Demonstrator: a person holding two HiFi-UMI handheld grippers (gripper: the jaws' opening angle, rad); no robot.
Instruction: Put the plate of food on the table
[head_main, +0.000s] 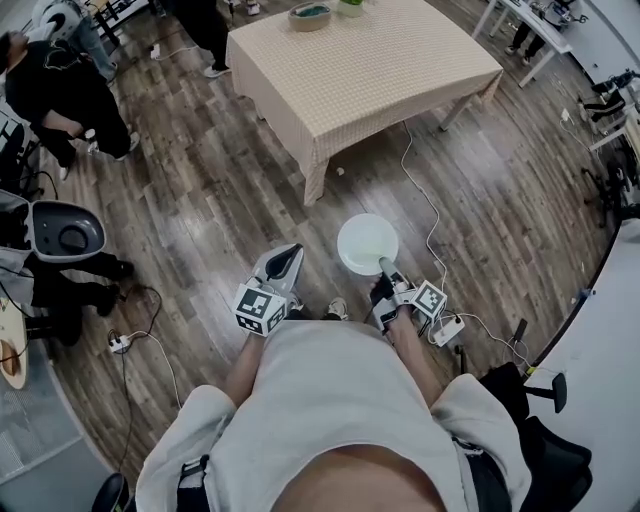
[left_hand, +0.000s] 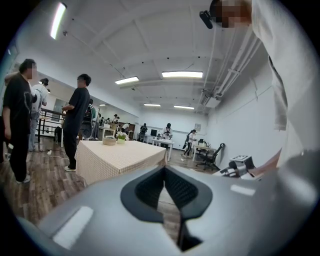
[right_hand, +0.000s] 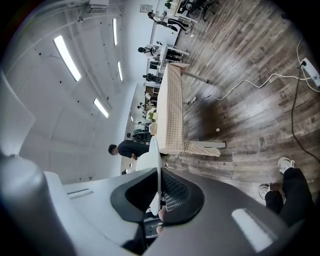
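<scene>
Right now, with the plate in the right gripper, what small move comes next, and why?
Probably a step forward toward the table, with the plate held level. The right gripper is shut on the plate's rim, and the plate hangs over the floor, well short of the table. The table's near part looks bare; a bowl and a plant stand at its far edge.

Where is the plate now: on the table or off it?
Off it. The right gripper is shut on the rim of the plate, over the floor, apart from the table.
</scene>
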